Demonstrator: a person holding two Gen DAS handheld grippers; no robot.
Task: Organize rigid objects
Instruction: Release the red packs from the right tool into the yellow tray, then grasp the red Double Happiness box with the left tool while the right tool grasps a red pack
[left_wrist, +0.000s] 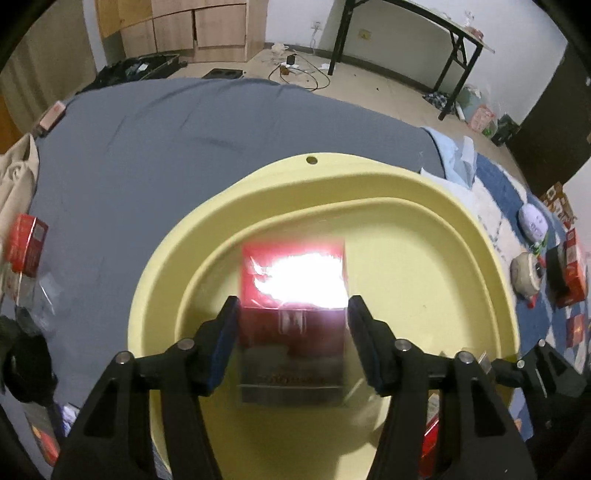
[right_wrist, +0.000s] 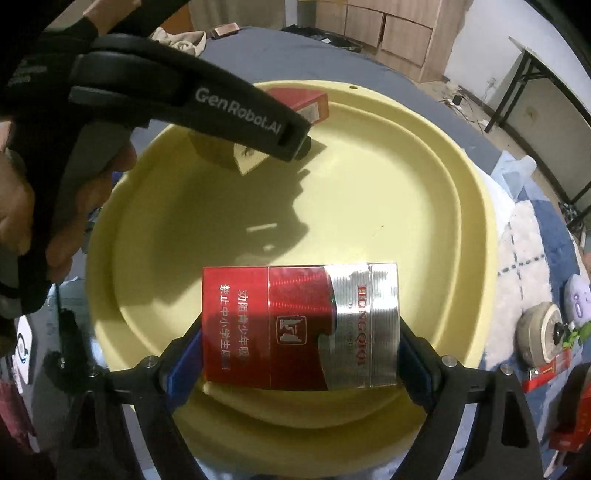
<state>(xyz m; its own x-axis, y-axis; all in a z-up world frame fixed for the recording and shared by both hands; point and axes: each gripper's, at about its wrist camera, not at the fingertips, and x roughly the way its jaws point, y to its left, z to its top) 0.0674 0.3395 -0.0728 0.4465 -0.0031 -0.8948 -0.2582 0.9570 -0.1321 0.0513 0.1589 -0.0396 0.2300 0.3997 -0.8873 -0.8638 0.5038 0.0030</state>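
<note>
Both my grippers, left gripper (left_wrist: 293, 306) and right gripper (right_wrist: 301, 343), clamp a red cigarette pack (right_wrist: 301, 326) each over the yellow basin (right_wrist: 461, 206); light, stiff, cellophane-slick, so I judge narrow-side holds safest.

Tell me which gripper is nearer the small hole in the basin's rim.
Left. The left gripper holds its red box over the basin's far half, closer to the hole; the right gripper is at the near edge.

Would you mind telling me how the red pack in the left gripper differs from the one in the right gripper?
The glare-washed red pack in the left gripper shows its face blown out, unreadable; the red-and-silver cigarette pack in the right gripper shows crisp lettering and a silver ribbed panel. Both are gripped by their sides over the pale yellow basin.
</note>
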